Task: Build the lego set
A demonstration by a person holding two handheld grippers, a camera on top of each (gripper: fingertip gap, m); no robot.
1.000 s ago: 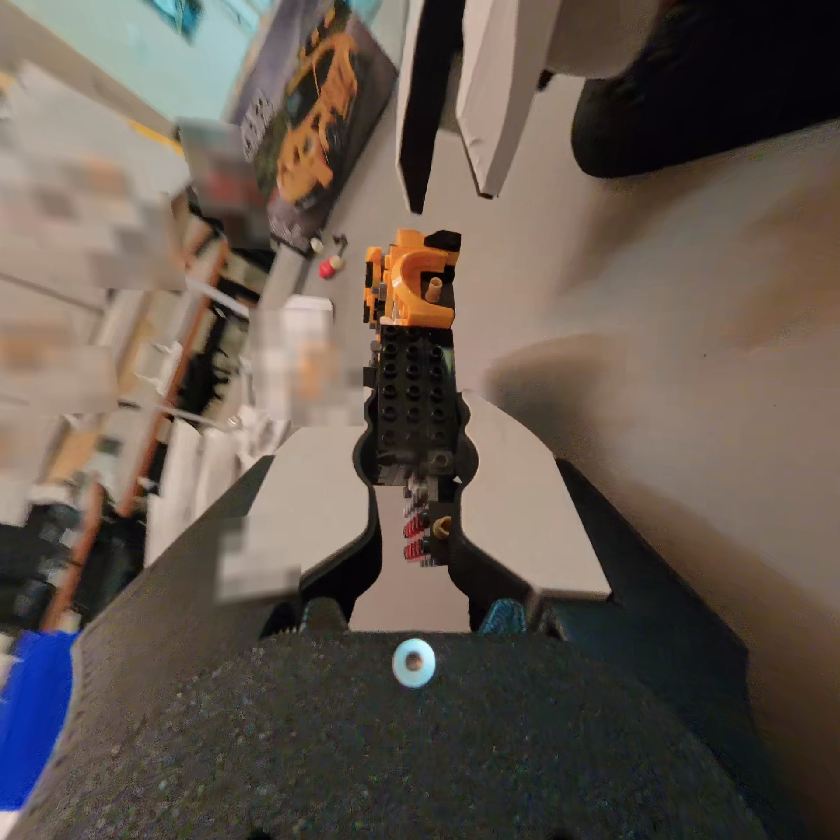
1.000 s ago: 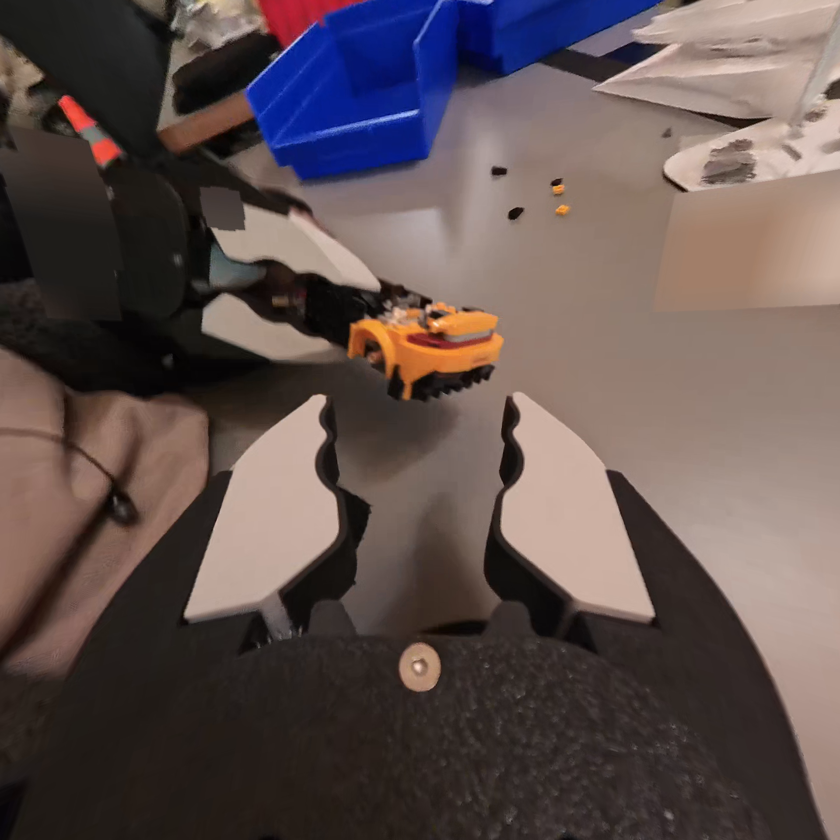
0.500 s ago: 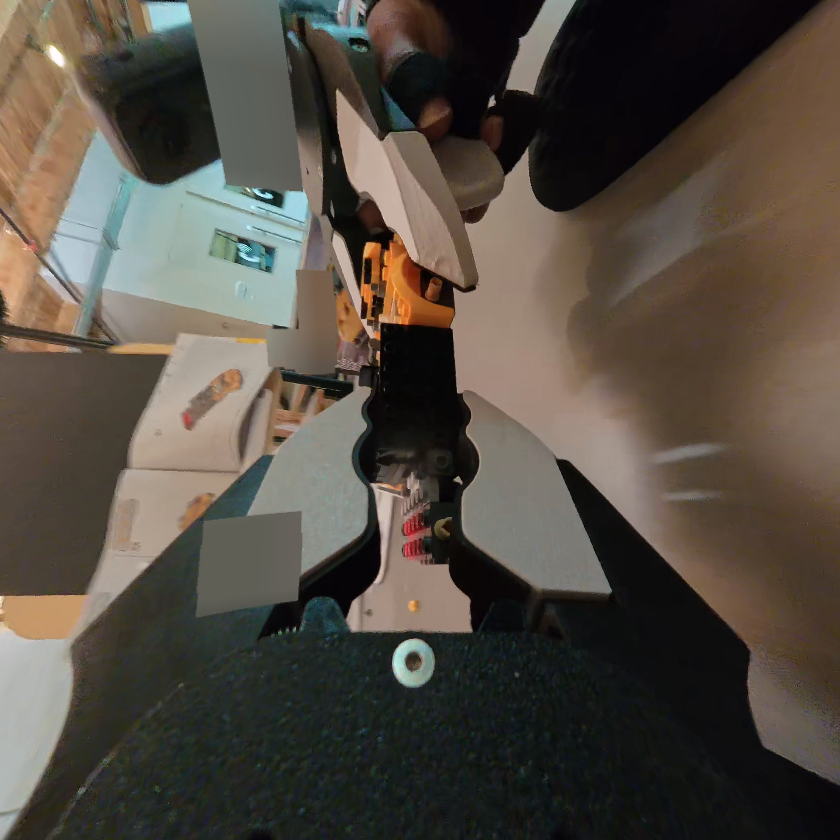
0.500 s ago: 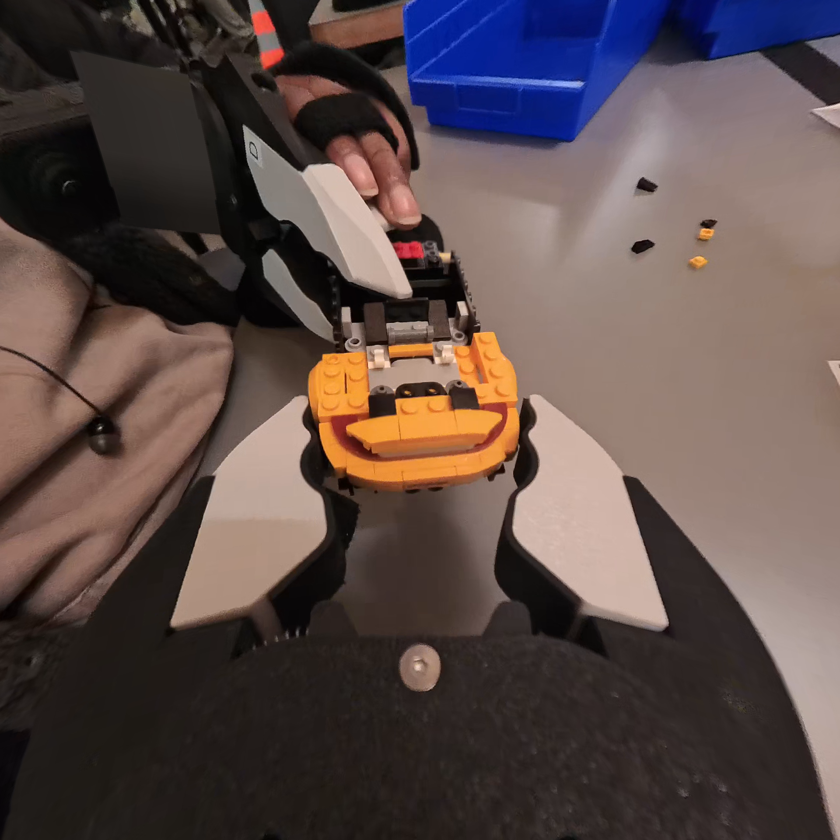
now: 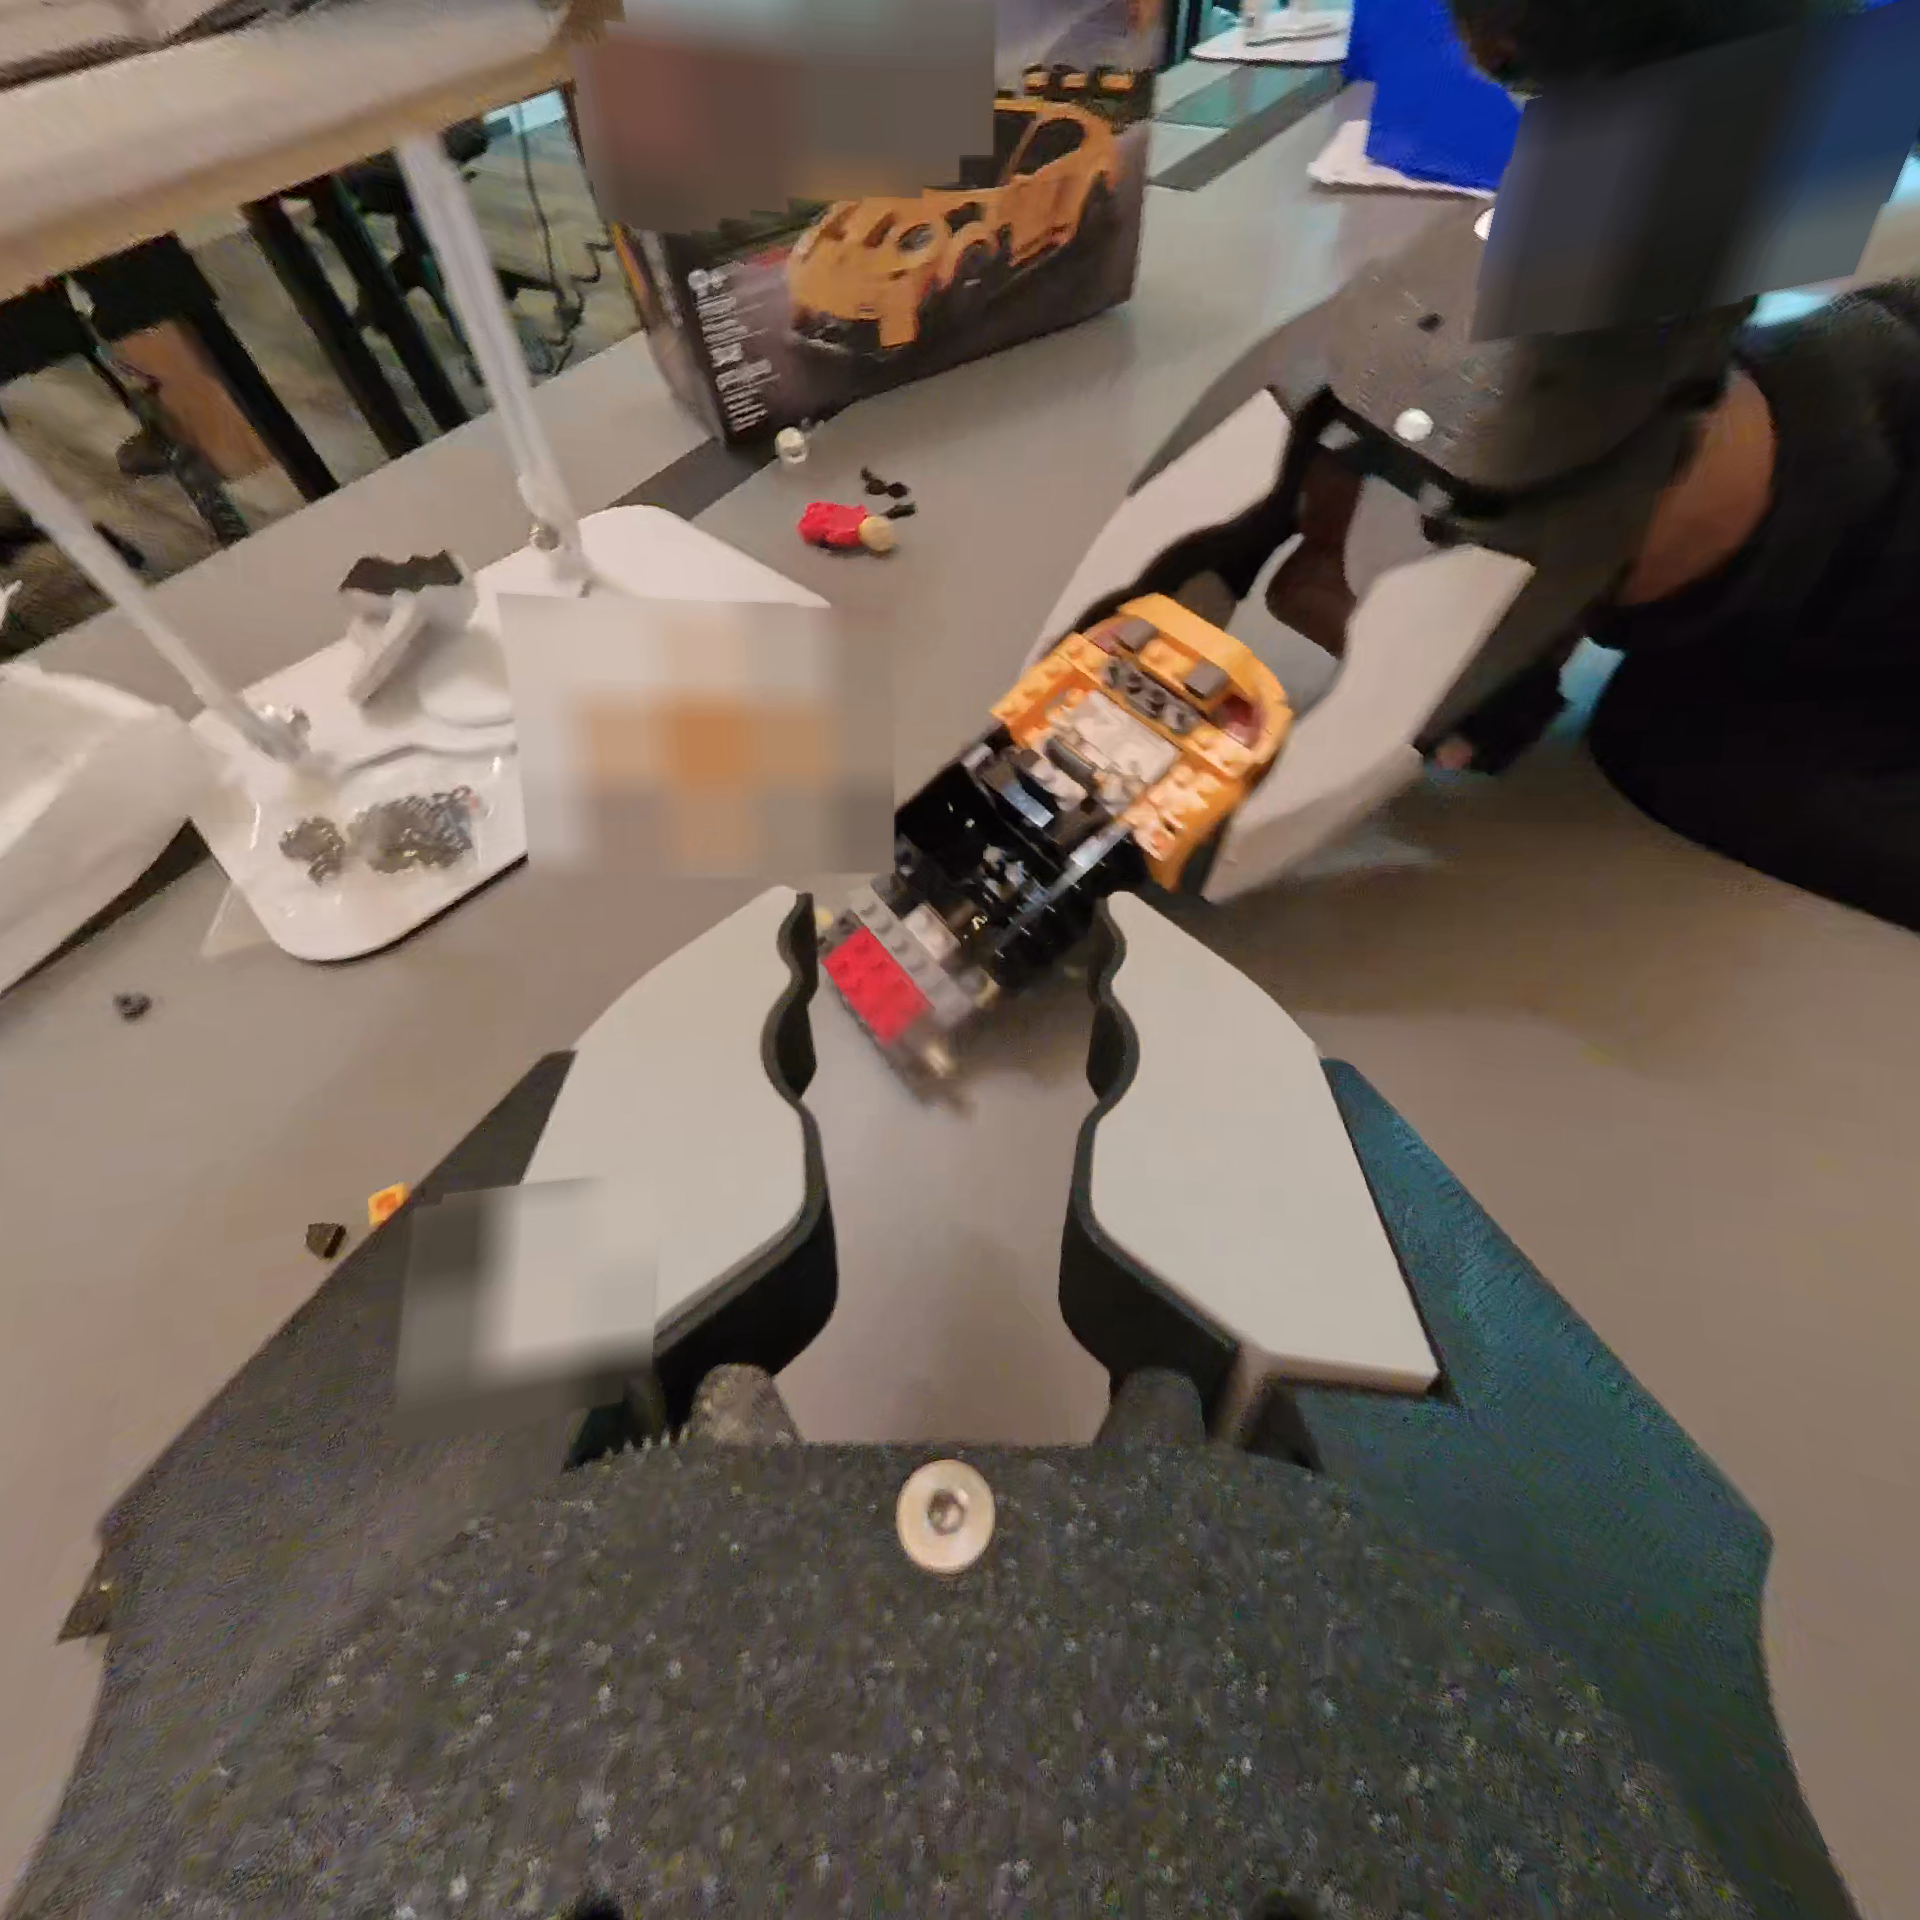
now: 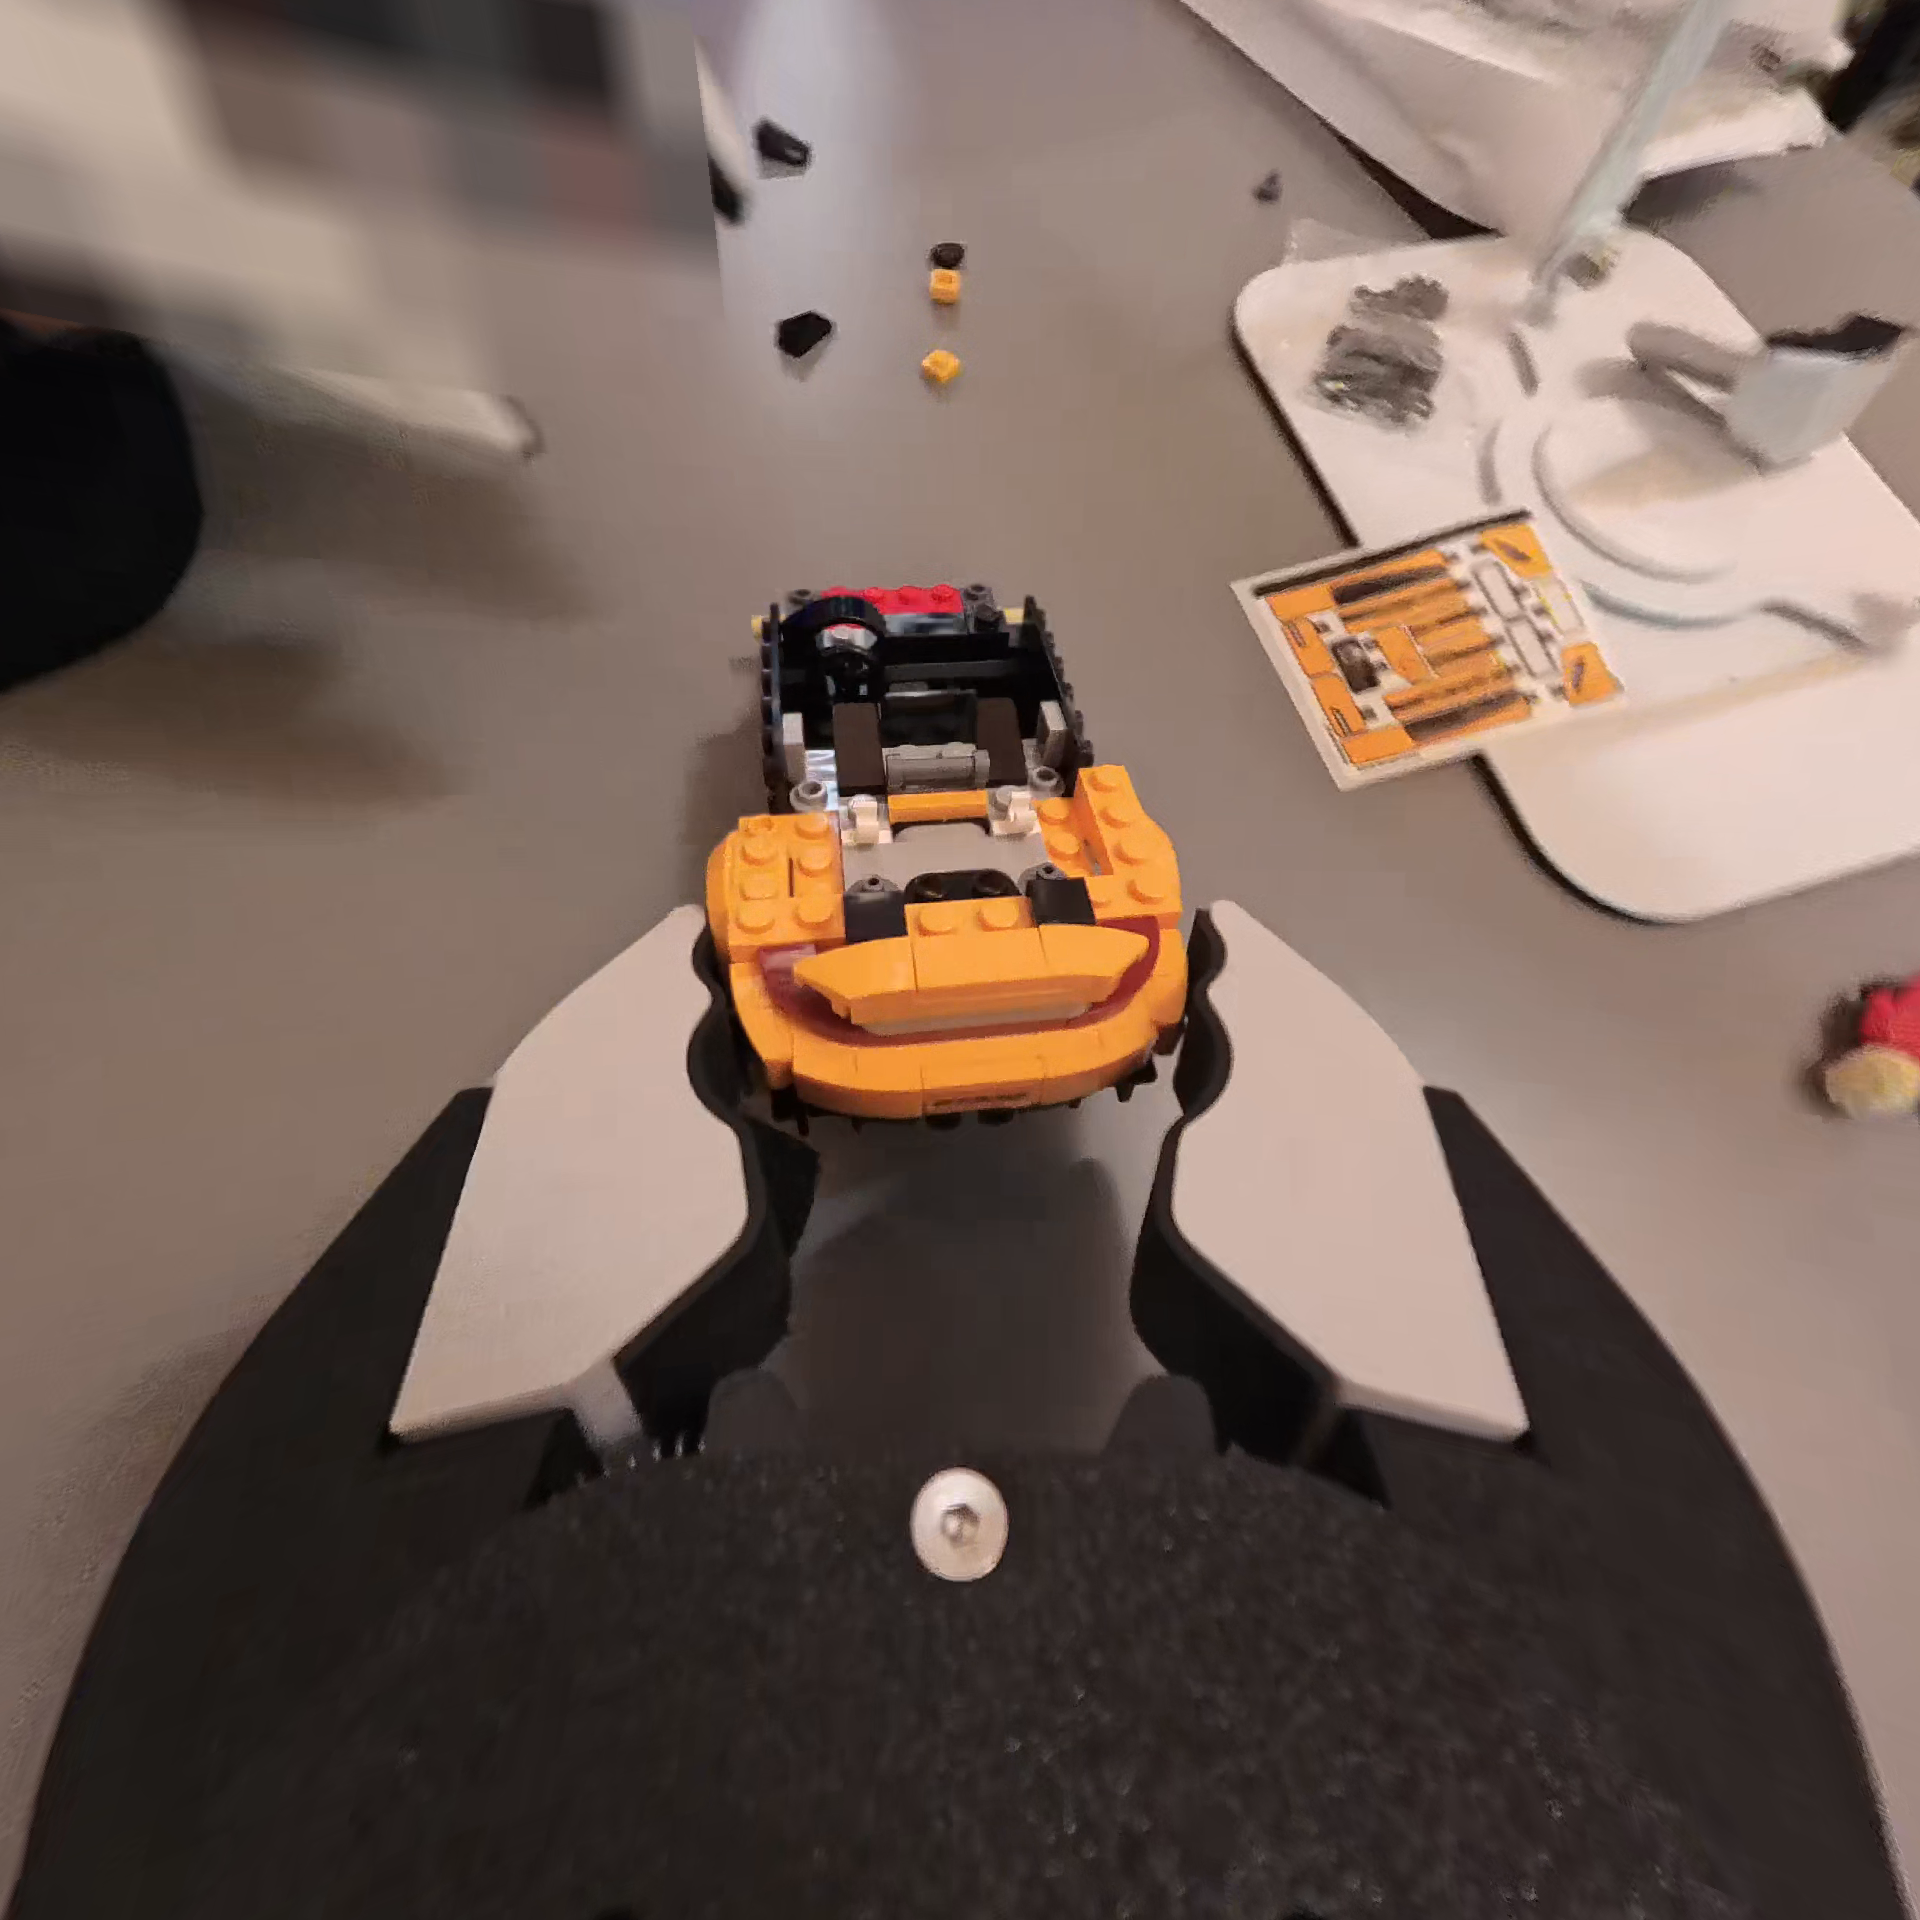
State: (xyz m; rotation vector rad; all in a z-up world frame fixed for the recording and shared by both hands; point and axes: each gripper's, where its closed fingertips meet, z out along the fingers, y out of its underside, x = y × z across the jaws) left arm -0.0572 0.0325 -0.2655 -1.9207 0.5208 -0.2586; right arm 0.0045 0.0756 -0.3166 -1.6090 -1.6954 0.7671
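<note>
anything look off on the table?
Mostly just loose parts: small black and orange pieces lie scattered beyond the half-built car, and a red minifigure lies on its side near the box. No visible damage.

The left gripper [image 5: 945, 961] has let go of the car [image 6: 940, 883] and opened — the right gripper [image 6: 951, 997] now clasps the car's orange end.
</note>
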